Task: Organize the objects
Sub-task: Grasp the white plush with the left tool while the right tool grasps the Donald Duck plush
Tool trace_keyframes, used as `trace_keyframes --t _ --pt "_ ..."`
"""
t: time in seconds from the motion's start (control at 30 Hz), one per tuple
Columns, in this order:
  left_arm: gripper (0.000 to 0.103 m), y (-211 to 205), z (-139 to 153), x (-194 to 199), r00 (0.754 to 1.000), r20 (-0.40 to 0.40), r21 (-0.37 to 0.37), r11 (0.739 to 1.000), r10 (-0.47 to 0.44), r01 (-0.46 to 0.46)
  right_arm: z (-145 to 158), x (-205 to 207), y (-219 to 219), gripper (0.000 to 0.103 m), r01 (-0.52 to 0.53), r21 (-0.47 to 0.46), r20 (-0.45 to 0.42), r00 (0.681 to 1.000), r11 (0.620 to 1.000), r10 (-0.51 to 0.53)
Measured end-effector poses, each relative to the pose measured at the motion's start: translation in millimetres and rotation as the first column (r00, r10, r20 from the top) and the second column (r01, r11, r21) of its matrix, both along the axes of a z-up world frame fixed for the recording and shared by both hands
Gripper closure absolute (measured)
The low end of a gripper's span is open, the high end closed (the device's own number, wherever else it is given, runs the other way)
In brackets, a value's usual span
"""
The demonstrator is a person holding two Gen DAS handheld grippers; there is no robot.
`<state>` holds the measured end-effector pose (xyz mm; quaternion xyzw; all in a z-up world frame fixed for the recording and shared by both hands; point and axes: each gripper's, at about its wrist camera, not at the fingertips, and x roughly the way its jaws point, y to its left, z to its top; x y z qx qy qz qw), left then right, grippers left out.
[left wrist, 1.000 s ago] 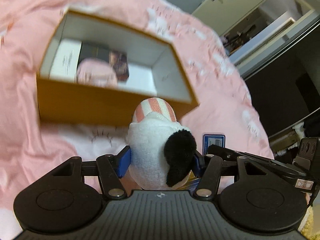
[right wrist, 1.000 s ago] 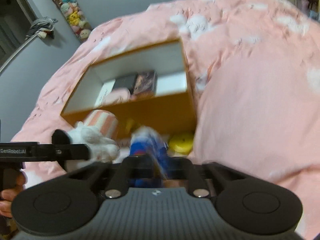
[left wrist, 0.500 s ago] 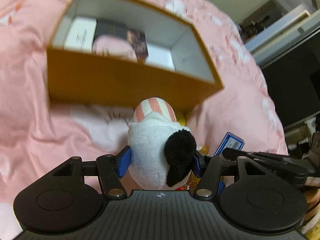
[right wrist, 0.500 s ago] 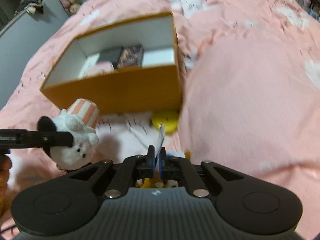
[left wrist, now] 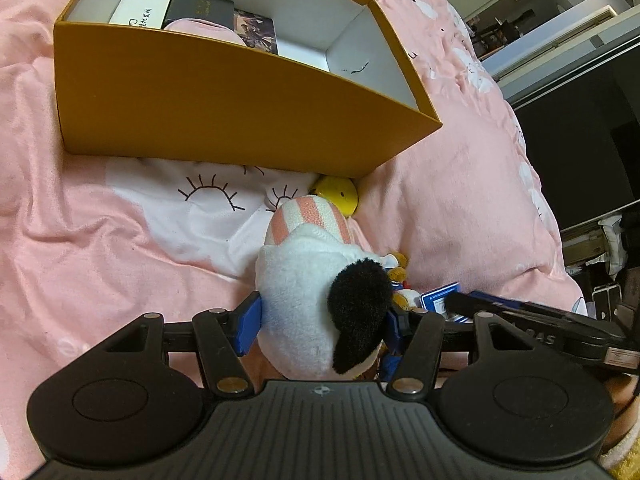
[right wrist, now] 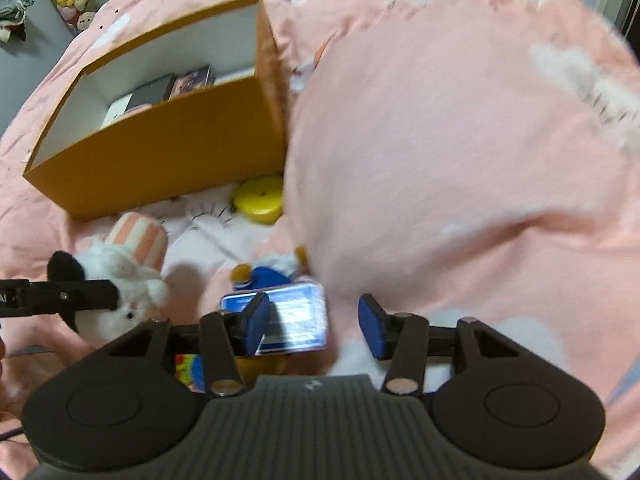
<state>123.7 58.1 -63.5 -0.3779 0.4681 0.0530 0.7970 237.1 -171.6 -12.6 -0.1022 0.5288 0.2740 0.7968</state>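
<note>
My left gripper (left wrist: 323,324) is shut on a white plush toy (left wrist: 304,300) with a black ear and a pink-striped hat, held low over the pink bedding. In the right wrist view the plush (right wrist: 120,276) is at the left. My right gripper (right wrist: 314,326) has its jaws opening. A blue and white card (right wrist: 296,316) lies flat between them, and the pads do not press on it. The card rests against a small blue duck toy (right wrist: 268,274). An orange box (left wrist: 224,112) with a white inside stands just beyond both grippers.
The box (right wrist: 168,152) holds a white case (left wrist: 138,8), a black case (left wrist: 198,10) and a pink item. A yellow round object (left wrist: 338,196) lies at the box's near right corner. A raised pink mound of duvet (right wrist: 460,160) fills the right. Plush toys hang on the far wall.
The right gripper went from shut on the upright card to open, and the card now lies flat. Both grippers sank toward the bedding. The left still grips the plush.
</note>
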Motion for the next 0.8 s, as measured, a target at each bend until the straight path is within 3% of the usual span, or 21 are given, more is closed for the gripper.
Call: trace_keyframes --t 0.17,0.33,0.43,0.6,0.63,0.8 --pt "0.035 -2.5 1.7 3.7 1.0 0.006 0.001 1.0 -0.01 0.01 14.8 -14.8 5.7 0.05 -0.049 0.055 0.011 0.999 0.997 0.049" --pt "0.035 0.0 2.4 1.6 1.0 0.006 0.009 1.0 0.004 -0.004 33.9 -39.9 22.0 0.051 -0.106 -0.002 0.17 0.98 0.994 0.104" --pt "0.035 -0.8 2.3 2.9 1.0 0.009 0.004 1.0 -0.001 0.001 31.4 -42.5 30.0 0.051 -0.172 0.025 0.106 0.98 0.985 0.169" --pt "0.035 -2.2 3.5 2.3 1.0 0.015 0.006 1.0 -0.002 0.002 -9.3 -32.0 43.5 0.046 -0.148 -0.077 0.02 0.988 0.986 0.15" --pt "0.035 -1.6 3.5 2.0 1.0 0.015 0.007 1.0 0.0 0.0 -15.0 -31.5 44.4 0.04 -0.146 -0.088 0.019 0.989 0.985 0.148" --pt "0.035 -2.7 1.9 3.4 1.0 0.013 0.002 1.0 -0.007 0.007 -25.4 -31.1 52.2 0.035 -0.153 -0.116 0.021 0.987 0.981 0.156"
